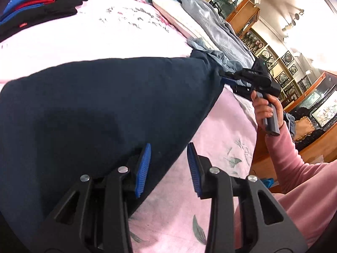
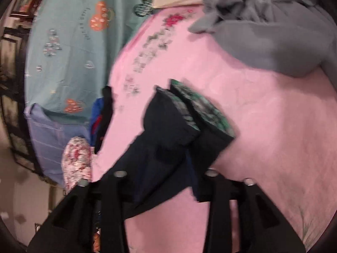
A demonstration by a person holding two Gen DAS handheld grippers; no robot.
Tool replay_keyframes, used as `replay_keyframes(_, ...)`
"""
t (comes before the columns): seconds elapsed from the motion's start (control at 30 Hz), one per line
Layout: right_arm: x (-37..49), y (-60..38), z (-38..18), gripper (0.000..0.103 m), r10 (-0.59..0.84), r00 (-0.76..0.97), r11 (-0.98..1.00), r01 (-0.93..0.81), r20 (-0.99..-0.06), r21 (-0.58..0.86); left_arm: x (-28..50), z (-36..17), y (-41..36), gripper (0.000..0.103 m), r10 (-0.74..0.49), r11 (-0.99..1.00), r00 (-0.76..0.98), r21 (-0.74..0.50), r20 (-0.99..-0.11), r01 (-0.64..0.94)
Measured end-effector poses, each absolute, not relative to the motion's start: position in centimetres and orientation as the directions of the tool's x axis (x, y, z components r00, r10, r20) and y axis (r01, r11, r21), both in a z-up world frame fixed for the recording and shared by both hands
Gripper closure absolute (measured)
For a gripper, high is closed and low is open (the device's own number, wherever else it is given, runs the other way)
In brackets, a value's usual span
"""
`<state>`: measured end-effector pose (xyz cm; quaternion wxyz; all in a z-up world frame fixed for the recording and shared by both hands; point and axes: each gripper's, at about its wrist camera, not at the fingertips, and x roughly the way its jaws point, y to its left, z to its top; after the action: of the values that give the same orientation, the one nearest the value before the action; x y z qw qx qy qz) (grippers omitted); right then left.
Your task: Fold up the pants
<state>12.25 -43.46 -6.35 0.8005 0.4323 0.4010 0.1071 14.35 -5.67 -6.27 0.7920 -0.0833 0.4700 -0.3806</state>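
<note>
My right tool [image 1: 226, 77] is clamped on 1 corner of the navy pants [image 1: 101, 105], lifting them over the pink bed [image 1: 221, 130]. My left tool [image 1: 168, 168] gapes apart, gripping nothing. Held by 1 corner, the cloth may slip and bunch.

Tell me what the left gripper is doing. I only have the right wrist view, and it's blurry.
Observer: The left gripper is open. Its blue fingers are spread with nothing between them.
Operator: Near the pants?
Observer: Yes. One finger overlaps the edge of the navy pants, and the other is over the pink bedsheet.
Operator: Is my right grip on fabric?
Observer: In the left wrist view, the right gripper pinches a bunched end of the pants.
</note>
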Motion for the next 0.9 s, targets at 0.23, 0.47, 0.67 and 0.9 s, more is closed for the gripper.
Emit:
replay_keyframes(0.23, 18.0, -42.0, -4.8, 0.092, 0.446, 0.601, 0.734, 0.178, -0.663, 0.656, 14.3, -6.5, -5.6, 0.054, -0.674, 0.718, 0.32, -0.489, -0.666, 0.496)
replay_keyframes(0.47, 14.4, -41.3, 4.0, 0.096, 0.614, 0.726, 0.641, -0.231, -0.309, 0.732, 14.3, -6.4, -4.4, 0.053, -0.653, 0.746, 0.365, -0.479, -0.663, 0.463)
replay_keyframes(0.67, 14.4, -43.9, -5.6, 0.096, 0.412, 0.592, 0.774, 0.174, -0.693, 0.609, 14.1, -6.4, -4.3, 0.043, -0.635, 0.761, 0.382, -0.458, -0.671, 0.46)
replay_keyframes(0.9, 14.8, -43.2, -5.5, 0.084, 0.357, 0.598, 0.821, 0.166, -0.718, 0.547, 14.2, -6.5, -4.8, 0.04, -0.624, 0.765, 0.378, -0.438, -0.684, 0.471)
